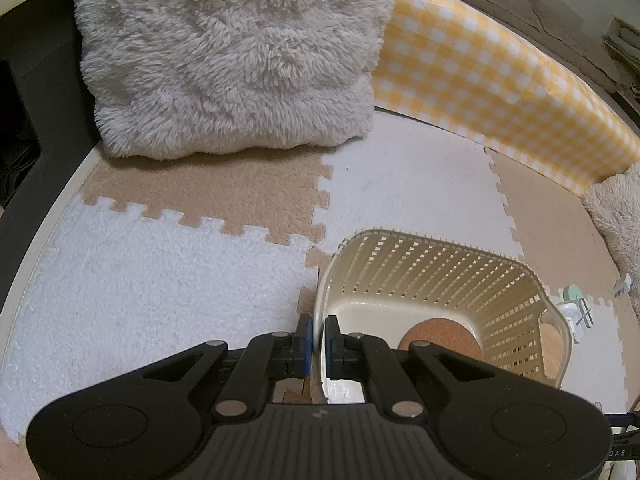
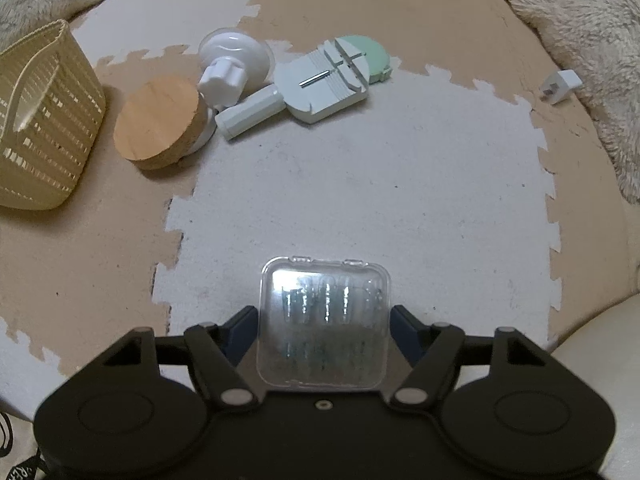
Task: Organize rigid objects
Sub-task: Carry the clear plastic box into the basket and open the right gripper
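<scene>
Clear plastic case (image 2: 324, 326) sitting between right tongs (image 2: 324, 330), pads pressing its two side walls, above white foam floor mat (image 2: 400, 200). Case looking light, stiff, glossy and likely slippery; thin shell probably cracking under hard squeeze, so flat sides being best hold. Left tongs (image 1: 318, 346) pinching near rim of cream basket (image 1: 440, 264), narrow, steadying it. Cork disc (image 2: 160, 120), white suction knob (image 2: 234, 62), mint tool (image 2: 332, 76), white plug (image 2: 560, 86) lying well apart, awaiting sorting.
</scene>
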`<state>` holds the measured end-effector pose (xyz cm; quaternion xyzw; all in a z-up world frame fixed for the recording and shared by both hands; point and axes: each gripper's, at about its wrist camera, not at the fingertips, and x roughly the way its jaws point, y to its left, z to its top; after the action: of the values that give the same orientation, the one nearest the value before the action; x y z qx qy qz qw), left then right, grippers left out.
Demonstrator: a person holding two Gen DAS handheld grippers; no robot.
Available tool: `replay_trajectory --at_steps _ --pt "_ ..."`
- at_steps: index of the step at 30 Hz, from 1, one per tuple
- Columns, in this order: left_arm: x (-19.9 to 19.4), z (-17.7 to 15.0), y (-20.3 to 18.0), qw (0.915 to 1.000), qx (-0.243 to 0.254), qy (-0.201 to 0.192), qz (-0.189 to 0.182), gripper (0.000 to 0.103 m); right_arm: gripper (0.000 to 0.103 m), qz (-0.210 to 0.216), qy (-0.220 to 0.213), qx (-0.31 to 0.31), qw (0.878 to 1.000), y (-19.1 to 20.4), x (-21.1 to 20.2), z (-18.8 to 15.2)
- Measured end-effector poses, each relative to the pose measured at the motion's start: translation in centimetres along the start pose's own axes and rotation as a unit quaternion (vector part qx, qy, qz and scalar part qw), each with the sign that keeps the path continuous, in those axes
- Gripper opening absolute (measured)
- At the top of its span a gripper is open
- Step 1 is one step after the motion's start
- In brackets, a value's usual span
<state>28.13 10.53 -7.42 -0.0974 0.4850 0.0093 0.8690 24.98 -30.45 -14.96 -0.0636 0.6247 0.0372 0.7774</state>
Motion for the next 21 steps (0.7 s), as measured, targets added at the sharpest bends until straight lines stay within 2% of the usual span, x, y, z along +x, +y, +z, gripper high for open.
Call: replay_trajectory --at_steps 11,21 --pt "0.0 0.0 0.0 1.0 0.001 0.0 0.001 0.006 0.073 -0.018 -0.097 0.014 0.995 0.8 -3.5 0.4" --pt "0.0 0.0 0.0 1.0 0.002 0.0 0.001 0.006 0.073 -0.006 -0.211 0.034 0.977 2.1 -8.8 0.7"
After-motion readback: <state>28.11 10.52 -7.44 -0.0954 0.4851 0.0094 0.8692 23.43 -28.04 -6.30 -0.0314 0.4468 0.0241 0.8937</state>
